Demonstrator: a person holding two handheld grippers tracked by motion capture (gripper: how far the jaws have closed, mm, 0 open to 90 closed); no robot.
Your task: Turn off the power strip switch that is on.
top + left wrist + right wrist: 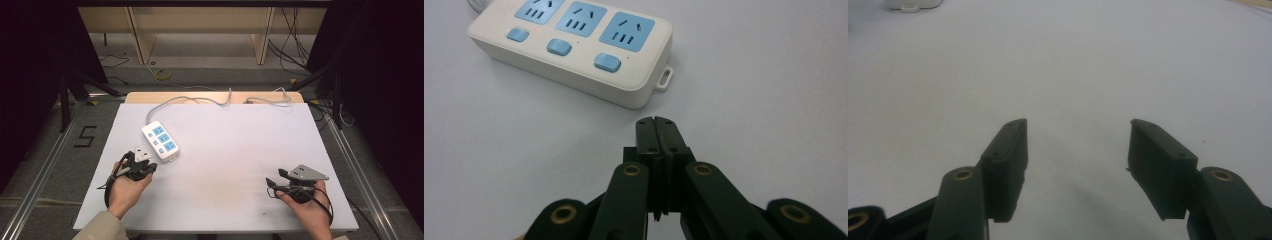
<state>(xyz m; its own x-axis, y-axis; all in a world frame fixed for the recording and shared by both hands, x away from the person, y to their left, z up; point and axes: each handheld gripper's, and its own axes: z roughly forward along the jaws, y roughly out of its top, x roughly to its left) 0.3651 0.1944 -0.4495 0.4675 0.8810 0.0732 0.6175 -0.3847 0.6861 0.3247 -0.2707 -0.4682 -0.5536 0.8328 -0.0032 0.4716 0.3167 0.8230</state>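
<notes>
Power strip: a white power strip (160,142) with three blue sockets and three blue buttons lies flat on the left half of the bench, slanted, with its cord end towards the far edge. In the left gripper view the power strip (574,47) sits just ahead of the jaws, not touching them, its small hanging loop at the near end.
Cord: a pale cord (200,100) runs from the strip's far end across the back edge of the bench.
Left gripper: the left gripper (145,167) is held low near the front left, just beside the strip's near end. In its own view the left gripper (657,121) has its jaws pressed together — closed, with nothing between them.
Right gripper: the right gripper (273,186) is at the front right, well apart from the strip, a grey three-cornered plate on top. In its own view the right gripper (1075,145) has its jaws spread wide — open and empty, over bare surface.
Bench: a white bench (235,150) top, with a floor of cables beyond it.
</notes>
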